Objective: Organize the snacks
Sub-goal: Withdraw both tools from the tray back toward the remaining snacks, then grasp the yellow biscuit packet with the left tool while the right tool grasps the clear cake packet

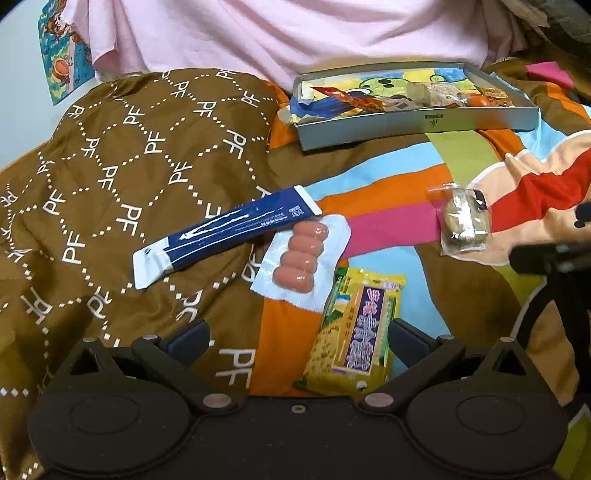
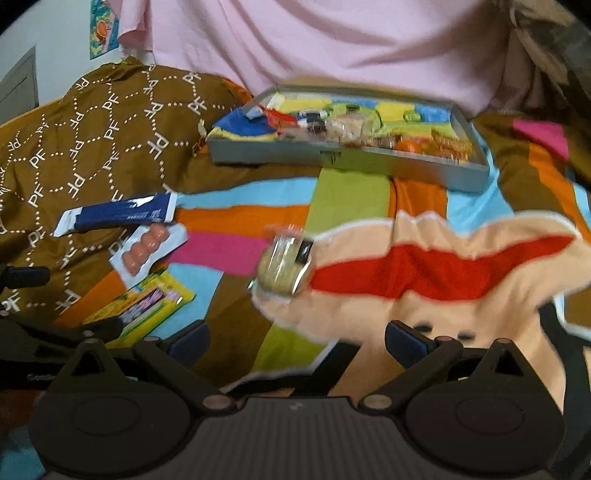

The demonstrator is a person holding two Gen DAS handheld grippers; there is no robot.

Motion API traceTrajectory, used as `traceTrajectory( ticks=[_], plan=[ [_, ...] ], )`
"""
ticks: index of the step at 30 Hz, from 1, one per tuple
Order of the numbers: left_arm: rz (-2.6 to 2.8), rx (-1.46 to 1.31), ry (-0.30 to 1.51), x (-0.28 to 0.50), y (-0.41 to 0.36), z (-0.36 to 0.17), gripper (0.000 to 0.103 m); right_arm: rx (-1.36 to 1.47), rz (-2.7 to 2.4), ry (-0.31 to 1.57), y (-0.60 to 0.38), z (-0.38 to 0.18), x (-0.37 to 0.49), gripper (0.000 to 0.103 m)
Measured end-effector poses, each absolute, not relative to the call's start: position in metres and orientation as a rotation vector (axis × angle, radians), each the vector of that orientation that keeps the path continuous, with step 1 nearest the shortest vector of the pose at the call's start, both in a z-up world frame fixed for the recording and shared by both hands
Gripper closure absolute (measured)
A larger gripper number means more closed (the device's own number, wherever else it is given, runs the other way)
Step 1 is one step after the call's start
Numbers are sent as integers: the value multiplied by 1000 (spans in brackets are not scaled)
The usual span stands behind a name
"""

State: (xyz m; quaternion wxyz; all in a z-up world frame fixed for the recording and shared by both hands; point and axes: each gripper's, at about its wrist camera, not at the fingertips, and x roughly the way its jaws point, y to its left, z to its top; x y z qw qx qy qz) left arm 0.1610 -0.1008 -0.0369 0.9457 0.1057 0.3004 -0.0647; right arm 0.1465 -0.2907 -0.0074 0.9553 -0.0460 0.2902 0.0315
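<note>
Loose snacks lie on a bed cover. In the left wrist view, my left gripper (image 1: 297,338) is open, and a yellow snack pack (image 1: 354,332) lies between its fingers, close to the right one. Beyond it are a pack of pink sausages (image 1: 301,254) and a long blue packet (image 1: 225,232). A clear-wrapped cake (image 1: 465,225) lies to the right. A grey box (image 1: 417,123) at the back holds several snacks. My right gripper (image 2: 297,339) is open and empty, with the clear-wrapped cake (image 2: 284,266) just ahead of it. The grey box (image 2: 332,157) sits further back.
A brown blanket printed with "PF" (image 1: 110,177) is bunched up at the left. A striped colourful cover (image 1: 388,192) spreads under the snacks. Pink fabric (image 1: 295,33) hangs across the back. The right gripper's body (image 1: 554,254) shows at the right edge, the left gripper's body (image 2: 55,332) at lower left.
</note>
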Motion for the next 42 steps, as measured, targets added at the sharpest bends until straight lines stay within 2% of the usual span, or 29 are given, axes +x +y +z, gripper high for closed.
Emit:
traceTrajectory(
  ticks=[7, 18, 27, 35, 38, 41, 42],
  plan=[
    [-176, 186, 594, 176, -99, -38, 1, -141, 110, 462, -291, -8, 171, 0],
    [-303, 236, 593, 173, -107, -57, 1, -234, 119, 499, -277, -28, 206, 0],
    [-352, 177, 634, 180, -104, -62, 18, -230, 153, 542, -267, -40, 225, 2],
    [-327, 95, 625, 185, -98, -67, 37, -211, 128, 562, -269, -45, 229, 15],
    [-330, 101, 621, 184, -101, -67, 49, -192, 125, 570, -270, -45, 229, 23],
    [-305, 106, 628, 184, -107, -65, 50, -196, 138, 576, -267, -46, 227, 35],
    [-297, 94, 632, 184, -108, -64, 51, -202, 139, 577, -265, -46, 226, 36]
  ],
)
